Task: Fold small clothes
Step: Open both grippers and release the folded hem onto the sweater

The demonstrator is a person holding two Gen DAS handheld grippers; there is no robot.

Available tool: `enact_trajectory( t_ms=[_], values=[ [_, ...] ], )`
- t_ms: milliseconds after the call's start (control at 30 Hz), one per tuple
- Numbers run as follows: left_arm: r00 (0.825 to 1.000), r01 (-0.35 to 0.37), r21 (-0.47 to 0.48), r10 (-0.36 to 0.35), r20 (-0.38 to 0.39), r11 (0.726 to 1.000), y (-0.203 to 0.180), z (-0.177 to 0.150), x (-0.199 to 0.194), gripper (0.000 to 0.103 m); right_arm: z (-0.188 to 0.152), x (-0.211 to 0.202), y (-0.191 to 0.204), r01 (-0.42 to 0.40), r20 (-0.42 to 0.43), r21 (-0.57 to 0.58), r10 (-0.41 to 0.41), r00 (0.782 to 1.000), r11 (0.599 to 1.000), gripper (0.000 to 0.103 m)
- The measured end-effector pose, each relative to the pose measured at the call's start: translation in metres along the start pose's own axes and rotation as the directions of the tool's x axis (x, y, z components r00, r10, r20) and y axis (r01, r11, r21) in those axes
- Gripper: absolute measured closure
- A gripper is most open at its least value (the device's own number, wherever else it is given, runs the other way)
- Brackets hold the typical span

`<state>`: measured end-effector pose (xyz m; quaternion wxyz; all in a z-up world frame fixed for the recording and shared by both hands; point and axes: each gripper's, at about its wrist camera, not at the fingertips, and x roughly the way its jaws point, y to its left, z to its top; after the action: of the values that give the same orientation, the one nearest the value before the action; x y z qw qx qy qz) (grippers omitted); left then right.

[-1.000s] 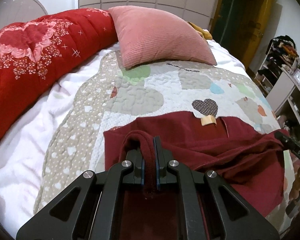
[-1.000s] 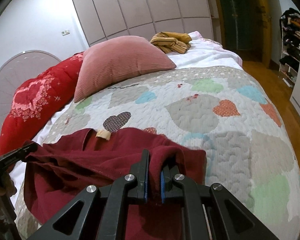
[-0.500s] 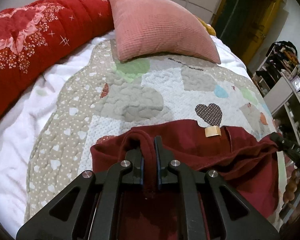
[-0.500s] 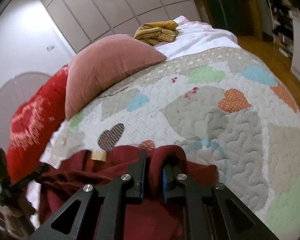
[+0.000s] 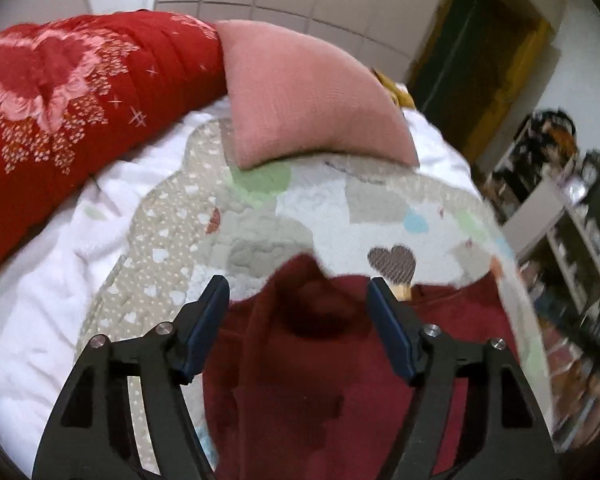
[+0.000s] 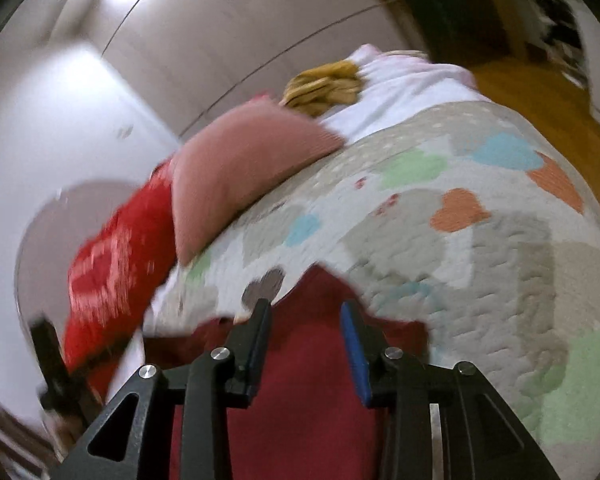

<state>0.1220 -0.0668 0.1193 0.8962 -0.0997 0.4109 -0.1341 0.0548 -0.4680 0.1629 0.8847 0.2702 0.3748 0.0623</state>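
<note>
Left wrist view: left gripper [image 5: 298, 300] spread wide, garment [image 5: 320, 380] lying loose between and below its fingers on the quilt [image 5: 172, 264]. Right gripper [image 6: 305, 322] likewise released over the same cloth. Judged step: a fold just laid; next, regrasp an edge. Tan tag [image 5: 402, 291] beside the right finger, probably a label, unreadable.

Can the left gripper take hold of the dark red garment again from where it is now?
Probably yes. The left gripper is open, and a raised fold of the dark red garment lies between its fingers with nothing else in the way.
</note>
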Motion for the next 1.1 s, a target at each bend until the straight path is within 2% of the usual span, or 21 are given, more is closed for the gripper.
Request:
enact_trajectory(
  t_ms=[100, 133, 200, 267, 333, 367, 400, 467, 533, 567, 667, 733, 800, 833, 900, 967, 1033, 1100],
  values=[
    [1.000, -0.015, 0.007, 0.015, -0.018, 1.000, 0.002, -0.002, 0.000, 0.031, -0.013, 0.015, 0.031, 0.040, -0.031, -0.149, -0.045, 0.999, 0.988, 0.069],
    [1.000, -0.019, 0.019, 0.019, -0.021, 1.000, 0.001, -0.004, 0.001, 0.031, -0.017, 0.019, 0.038, 0.082, -0.026, -0.197, -0.088, 0.996, 0.977, 0.069],
    [0.999, -0.023, 0.054, 0.025, -0.032, 0.998, -0.004, -0.011, 0.004, 0.031, -0.022, 0.027, 0.051, 0.221, 0.031, -0.272, -0.221, 0.975, 0.936, 0.069],
    [0.998, -0.034, 0.079, 0.037, -0.048, 0.996, -0.007, -0.018, 0.010, 0.031, -0.018, 0.027, 0.047, 0.245, 0.071, -0.249, -0.234, 0.970, 0.937, 0.069],
    [0.995, -0.061, 0.096, 0.067, -0.069, 0.993, -0.008, -0.023, 0.021, 0.031, -0.012, 0.030, 0.033, 0.257, 0.094, -0.210, -0.242, 0.966, 0.943, 0.057],
    [0.994, -0.077, 0.098, 0.085, -0.074, 0.992, -0.007, -0.025, 0.028, 0.031, -0.007, 0.034, 0.025, 0.285, 0.102, -0.190, -0.270, 0.957, 0.939, 0.049],
    [0.992, -0.091, 0.091, 0.098, -0.080, 0.992, -0.006, -0.025, 0.034, 0.031, -0.003, 0.038, 0.019, 0.302, 0.098, -0.178, -0.289, 0.952, 0.936, 0.048],
    [0.989, -0.096, 0.080, 0.104, -0.104, 0.992, -0.003, -0.026, 0.046, 0.031, 0.002, 0.055, 0.005, 0.298, 0.043, -0.169, -0.295, 0.954, 0.939, 0.048],
    [0.986, -0.114, 0.085, 0.123, -0.116, 0.990, -0.001, -0.027, 0.056, 0.031, 0.002, 0.069, 0.002, 0.242, -0.028, -0.187, -0.252, 0.967, 0.952, 0.048],
    [0.984, -0.130, 0.095, 0.140, -0.114, 0.987, -0.002, -0.027, 0.059, 0.032, 0.000, 0.075, 0.003, 0.220, -0.051, -0.210, -0.235, 0.971, 0.953, 0.050],
    [0.977, -0.178, 0.129, 0.191, -0.097, 0.975, -0.003, -0.026, 0.068, 0.033, -0.005, 0.078, 0.011, 0.220, -0.024, -0.289, -0.237, 0.971, 0.932, 0.096],
    [0.972, -0.211, 0.122, 0.222, -0.082, 0.970, -0.001, -0.024, 0.071, 0.035, -0.005, 0.072, 0.015, 0.257, 0.033, -0.317, -0.260, 0.965, 0.913, 0.096],
    [0.972, -0.218, 0.085, 0.225, -0.073, 0.972, 0.007, -0.024, 0.073, 0.035, 0.002, 0.061, 0.011, 0.314, 0.115, -0.297, -0.292, 0.949, 0.902, 0.096],
    [0.971, -0.222, 0.068, 0.227, -0.080, 0.973, 0.011, -0.025, 0.076, 0.035, 0.007, 0.059, 0.003, 0.316, 0.119, -0.253, -0.295, 0.948, 0.914, 0.096],
    [0.966, -0.235, 0.053, 0.239, -0.096, 0.971, 0.016, -0.027, 0.080, 0.035, 0.010, 0.069, -0.009, 0.317, 0.065, -0.211, -0.310, 0.949, 0.925, 0.096],
    [0.966, -0.243, 0.041, 0.246, -0.081, 0.969, 0.017, -0.027, 0.074, 0.035, 0.004, 0.088, -0.011, 0.350, -0.013, -0.245, -0.365, 0.931, 0.904, 0.096],
    [0.967, -0.244, 0.030, 0.245, -0.065, 0.969, 0.017, -0.027, 0.062, 0.035, 0.001, 0.083, -0.006, 0.375, 0.002, -0.256, -0.388, 0.922, 0.891, 0.094],
    [0.971, -0.233, 0.032, 0.235, -0.049, 0.972, 0.015, -0.028, 0.047, 0.035, -0.001, 0.058, 0.000, 0.380, 0.074, -0.193, -0.372, 0.925, 0.905, 0.079]
  ],
)
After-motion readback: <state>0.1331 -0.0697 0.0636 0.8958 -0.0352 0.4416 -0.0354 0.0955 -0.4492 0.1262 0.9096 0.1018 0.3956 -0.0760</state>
